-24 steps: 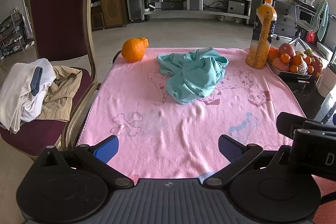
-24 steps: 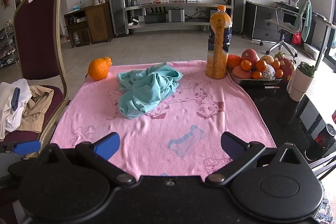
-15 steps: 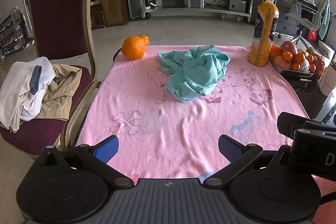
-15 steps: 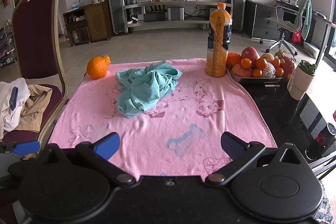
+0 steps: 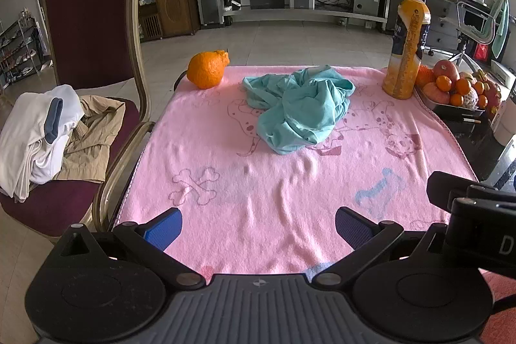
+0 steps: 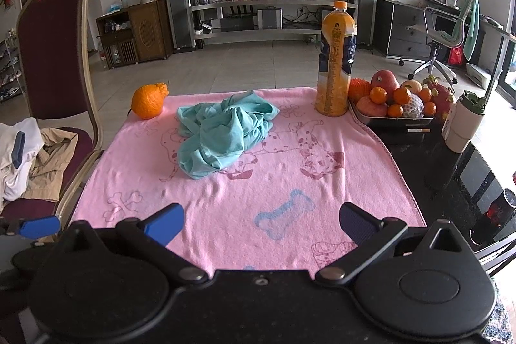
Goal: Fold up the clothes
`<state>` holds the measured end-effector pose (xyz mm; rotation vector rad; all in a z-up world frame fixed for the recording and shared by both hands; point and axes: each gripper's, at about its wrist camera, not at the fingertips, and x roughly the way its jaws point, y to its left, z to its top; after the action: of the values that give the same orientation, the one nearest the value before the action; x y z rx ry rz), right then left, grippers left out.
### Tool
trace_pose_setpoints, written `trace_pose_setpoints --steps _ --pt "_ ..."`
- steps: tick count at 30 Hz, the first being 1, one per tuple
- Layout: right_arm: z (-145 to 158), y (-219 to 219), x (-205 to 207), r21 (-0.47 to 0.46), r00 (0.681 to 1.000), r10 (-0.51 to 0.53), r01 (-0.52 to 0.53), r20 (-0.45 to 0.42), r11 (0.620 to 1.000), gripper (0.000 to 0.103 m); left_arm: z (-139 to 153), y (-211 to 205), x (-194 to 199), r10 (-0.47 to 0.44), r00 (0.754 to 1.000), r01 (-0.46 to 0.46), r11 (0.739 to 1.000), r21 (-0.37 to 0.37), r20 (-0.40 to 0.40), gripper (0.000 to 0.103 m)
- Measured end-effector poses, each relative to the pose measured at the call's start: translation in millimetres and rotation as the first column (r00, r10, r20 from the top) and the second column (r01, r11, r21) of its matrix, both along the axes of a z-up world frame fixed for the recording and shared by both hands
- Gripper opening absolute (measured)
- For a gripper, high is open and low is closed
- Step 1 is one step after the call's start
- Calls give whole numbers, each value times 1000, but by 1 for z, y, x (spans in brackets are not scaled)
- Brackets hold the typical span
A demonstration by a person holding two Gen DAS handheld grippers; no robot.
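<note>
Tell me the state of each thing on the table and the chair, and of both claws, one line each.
Teal garment: crumpled, unfolded, on the pink towel.
Left claw: open, empty.
Right claw: open, empty.
Juice bottle: upright, capped, nearly full.
Large orange: whole, on the towel's far corner.
Fruit tray: piled with fruit.
Clothes on chair: loosely heaped.

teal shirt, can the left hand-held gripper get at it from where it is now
Probably yes. The left hand-held gripper is open and empty, and only bare pink blanket lies between it and the crumpled teal shirt. The orange and juice bottle stand off to the sides.
</note>
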<state>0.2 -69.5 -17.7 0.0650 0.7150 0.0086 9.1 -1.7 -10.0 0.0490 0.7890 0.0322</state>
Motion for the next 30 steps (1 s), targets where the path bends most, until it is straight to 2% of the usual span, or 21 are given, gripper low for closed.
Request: trace_pose_setpoints --steps 30 --pt "-2 1 1 -1 1000 0 0 -4 1000 103 -1 0 0 10 1000 -10 1000 17 -5 103"
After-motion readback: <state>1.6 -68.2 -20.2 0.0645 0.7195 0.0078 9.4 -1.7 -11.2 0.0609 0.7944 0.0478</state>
